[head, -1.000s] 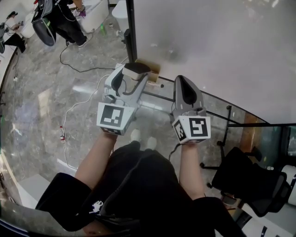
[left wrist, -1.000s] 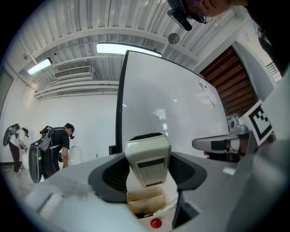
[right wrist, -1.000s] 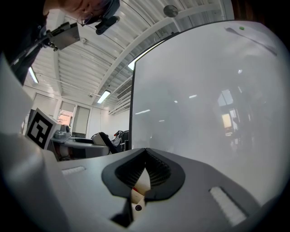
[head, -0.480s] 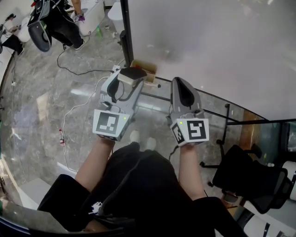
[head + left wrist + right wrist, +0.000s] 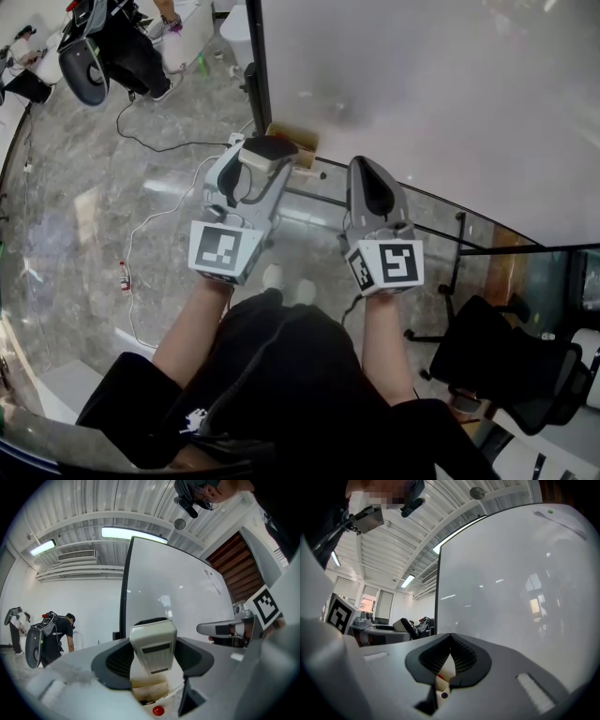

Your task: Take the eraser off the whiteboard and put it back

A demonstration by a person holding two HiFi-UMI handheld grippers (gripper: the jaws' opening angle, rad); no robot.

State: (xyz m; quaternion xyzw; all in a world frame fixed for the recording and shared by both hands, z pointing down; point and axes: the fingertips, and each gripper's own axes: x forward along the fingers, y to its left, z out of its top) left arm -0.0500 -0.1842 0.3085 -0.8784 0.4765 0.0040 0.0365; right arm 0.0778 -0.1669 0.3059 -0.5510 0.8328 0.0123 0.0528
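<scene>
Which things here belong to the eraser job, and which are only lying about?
For the job:
- eraser, clamped in the left gripper
- whiteboard

Lying about:
- box at the whiteboard's foot
- chair
- right gripper, shut on nothing

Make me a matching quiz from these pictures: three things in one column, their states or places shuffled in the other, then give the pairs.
Things:
1. eraser
2. right tongs
3. office chair

States or places:
A. black, at the head view's lower right
B. clamped in the left tongs
C. shut, nothing between

Pairs: 1-B, 2-C, 3-A.
</scene>
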